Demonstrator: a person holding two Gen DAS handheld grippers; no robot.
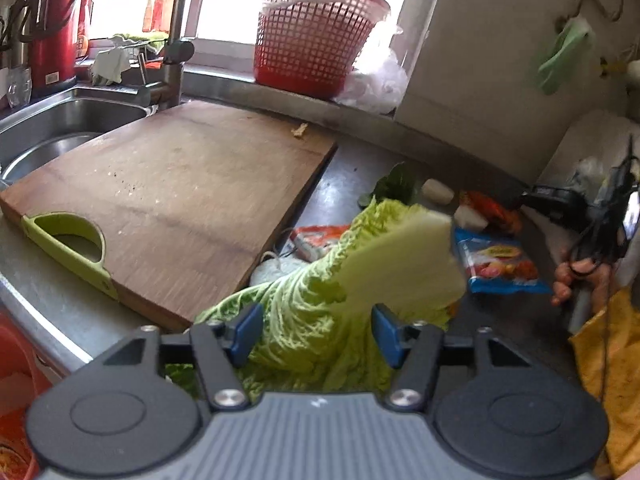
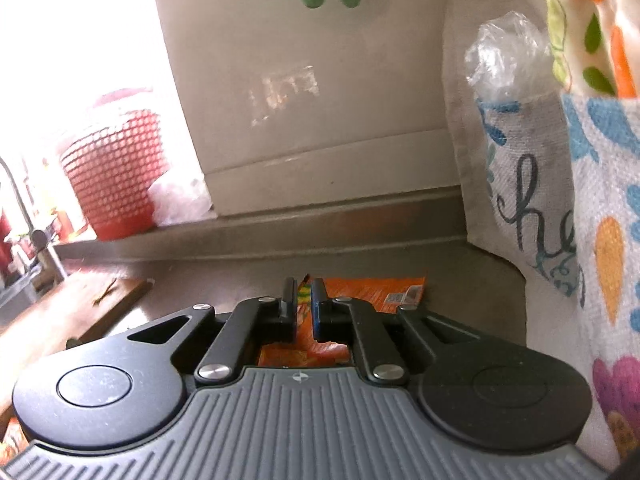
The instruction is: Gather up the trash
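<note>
— What's going on at your left fingers (image 1: 316, 332)?

— They stand well apart, with a napa cabbage leaf (image 1: 360, 276) between the blue pads. I see a gap at each pad, so I judge the leaf is loose, not pinched; its white stalk end sticks up and forward. Below it, at the lower left edge, there is something red, maybe a bin, but I cannot tell. More trash lies on the desk (image 1: 352, 168) past the cutting board (image 1: 172, 196): a blue snack wrapper (image 1: 496, 264), a red-and-white wrapper (image 1: 320, 240), white vegetable chunks (image 1: 438, 192) and a small green leaf (image 1: 394, 186).

— And the right?

— My right fingers (image 2: 304, 300) are nearly closed, with only a thin slit between them. An orange wrapper (image 2: 372, 290) runs through that slit and shows beneath them too, so I judge I have it pinched. It sits low over the desk, near the back wall.

— Which step, then?

— Left is dropping off, right is picking up. Next the right must carry its wrapper to the trash, and the left must go back for the blue wrapper.
</note>
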